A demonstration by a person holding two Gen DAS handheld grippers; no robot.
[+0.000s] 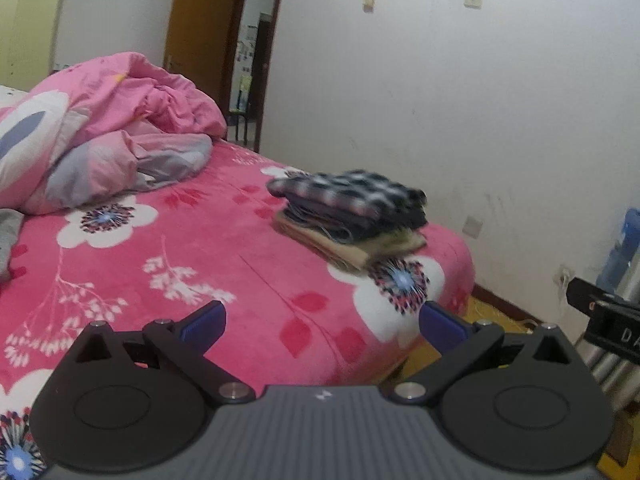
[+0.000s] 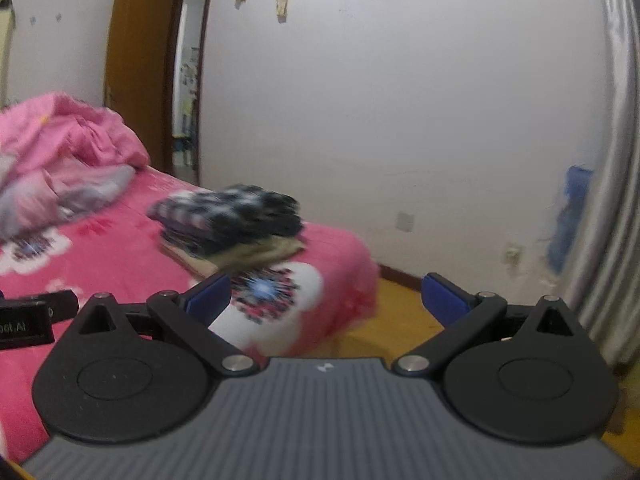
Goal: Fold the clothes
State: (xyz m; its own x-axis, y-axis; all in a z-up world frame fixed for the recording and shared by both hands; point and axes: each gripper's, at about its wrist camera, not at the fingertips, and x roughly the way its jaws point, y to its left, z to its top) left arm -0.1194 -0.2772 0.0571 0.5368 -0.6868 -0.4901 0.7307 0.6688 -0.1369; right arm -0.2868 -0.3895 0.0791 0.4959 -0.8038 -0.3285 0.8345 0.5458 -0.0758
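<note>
A stack of folded clothes (image 1: 352,216) lies near the far corner of the bed, a black-and-white checked garment on top, dark and beige ones under it. It also shows blurred in the right wrist view (image 2: 232,224). My left gripper (image 1: 322,320) is open and empty, held above the pink floral bedspread (image 1: 168,248), short of the stack. My right gripper (image 2: 326,292) is open and empty over the bed's corner. A grey garment's edge (image 1: 8,236) lies at the far left. The other gripper's body shows at each view's edge (image 1: 608,316) (image 2: 28,316).
A crumpled pink quilt (image 1: 104,132) is heaped at the head of the bed. A white wall stands behind the bed, with an open doorway (image 1: 252,60) and a brown door. A blue water bottle (image 1: 620,252) and a grey curtain (image 2: 616,160) are at the right. Wooden floor (image 2: 400,312) lies beyond the bed.
</note>
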